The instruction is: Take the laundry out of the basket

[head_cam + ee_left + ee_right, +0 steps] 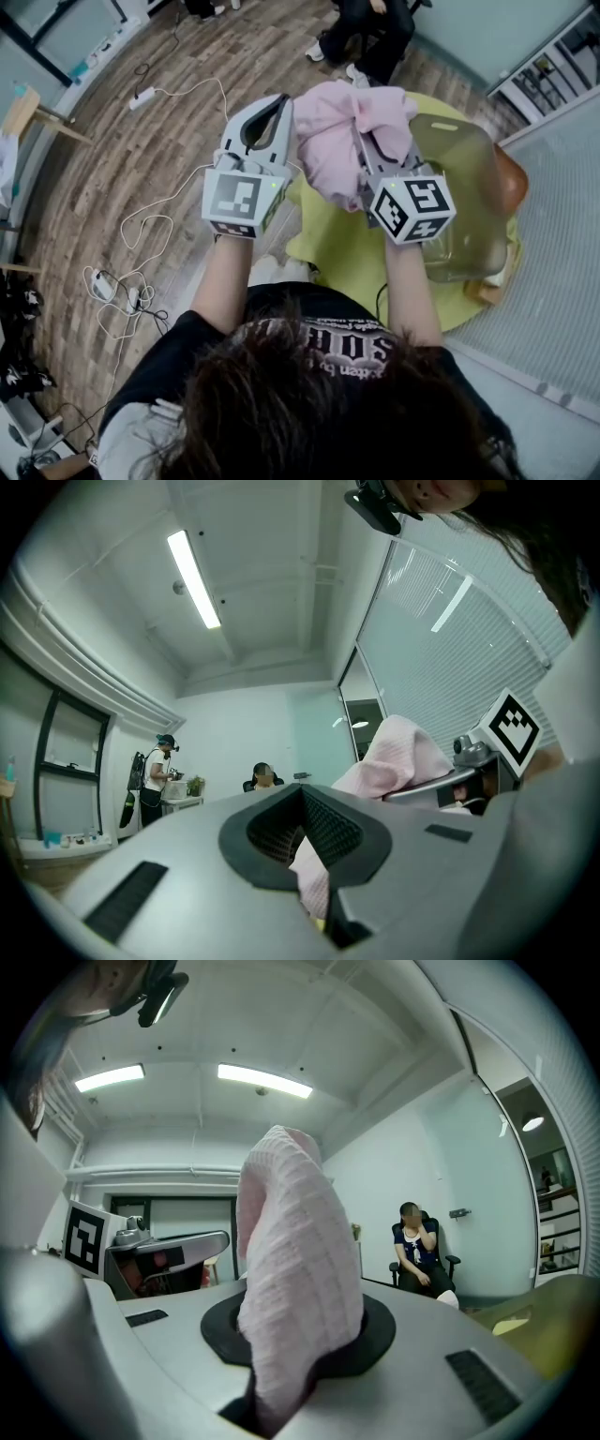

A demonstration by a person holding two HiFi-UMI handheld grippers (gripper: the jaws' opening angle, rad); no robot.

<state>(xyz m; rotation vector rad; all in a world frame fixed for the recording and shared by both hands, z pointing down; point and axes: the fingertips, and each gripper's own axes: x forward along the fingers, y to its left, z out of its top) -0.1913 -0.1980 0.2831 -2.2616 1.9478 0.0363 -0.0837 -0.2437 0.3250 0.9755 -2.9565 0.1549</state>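
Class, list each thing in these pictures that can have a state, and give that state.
Basket, resting on the table, not gripped.
Cloth, bunched, held up outside the basket.
Left gripper, jaws shut on a cloth edge.
Right gripper, jaws shut on the cloth.
Ceiling lights, on.

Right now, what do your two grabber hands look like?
The left gripper and right gripper are pale grey with dark ridged pads. Each carries a cube with black-and-white square markers. The person wears a black short-sleeved T-shirt with white lettering.
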